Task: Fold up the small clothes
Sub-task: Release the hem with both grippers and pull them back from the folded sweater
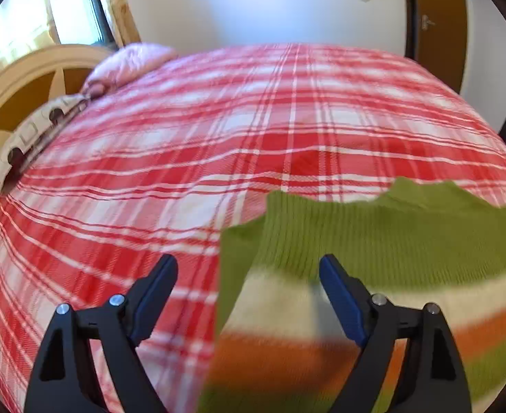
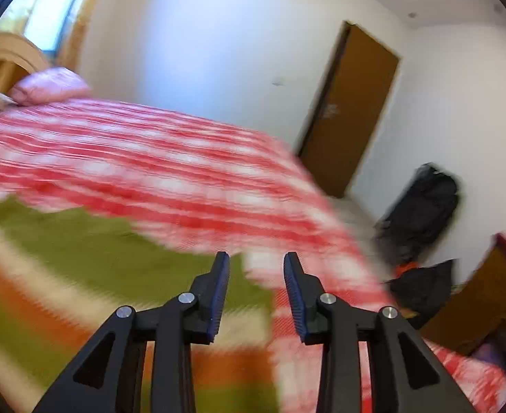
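Left gripper [image 1: 247, 277], jaws wide apart and empty, hangs over the striped sweater [image 1: 373, 241] lying at lower right on the plaid bed [image 1: 184, 144]. Right gripper [image 2: 256, 272] stands part-open, empty. Release step, apparently; next, regrasp an edge.

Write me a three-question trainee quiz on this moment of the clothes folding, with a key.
1. True or false: the left gripper is clamped on the striped sweater.
2. What covers the bed? A) red and white plaid blanket B) plain blue sheet C) bare mattress
3. Fill in: the right gripper has ____ between its pads.

Key:
1. False; its jaws stand wide open over the sweater's edge.
2. A, the plaid blanket.
3. Nothing; the jaws are apart.
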